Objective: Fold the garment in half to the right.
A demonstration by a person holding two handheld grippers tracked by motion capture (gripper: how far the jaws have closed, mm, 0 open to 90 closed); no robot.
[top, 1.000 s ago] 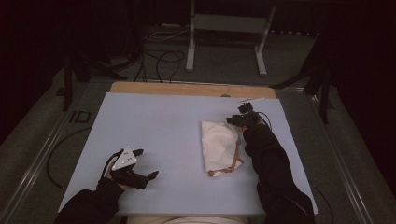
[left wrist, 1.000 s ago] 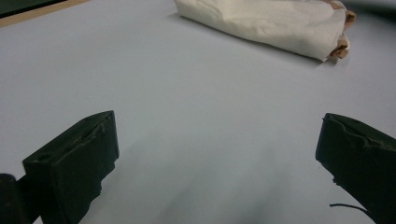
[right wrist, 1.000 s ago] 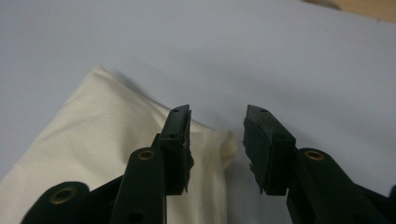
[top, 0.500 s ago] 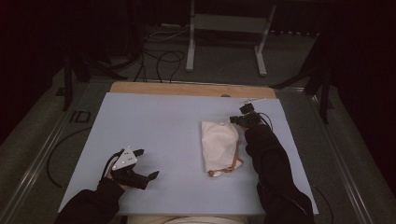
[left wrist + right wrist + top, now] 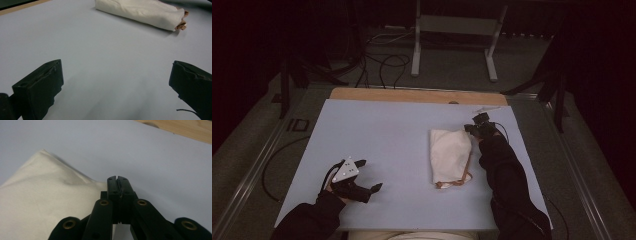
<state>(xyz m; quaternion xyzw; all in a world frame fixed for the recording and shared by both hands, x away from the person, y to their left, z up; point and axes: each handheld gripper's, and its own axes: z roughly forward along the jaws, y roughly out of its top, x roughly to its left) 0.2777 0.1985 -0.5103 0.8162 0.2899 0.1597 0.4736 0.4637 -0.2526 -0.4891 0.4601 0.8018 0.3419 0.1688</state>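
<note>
The right gripper (image 5: 475, 126) is seen with jaws closed at the far right corner of the cream folded cloth bag (image 5: 450, 152); whether fabric is pinched cannot be told. The left gripper (image 5: 364, 184) is held wide open, empty, over the pale blue counter (image 5: 377, 130).

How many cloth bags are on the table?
1. The cream folded cloth bag with brown cord lies right of centre on the pale blue table, beside the right gripper. Nothing could hide another.

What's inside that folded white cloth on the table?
At the near end of the white cloth a brown strip pokes out, maybe a strap or lining. The cloth covers everything deeper inside, so whether it holds anything else cannot be told.
</note>
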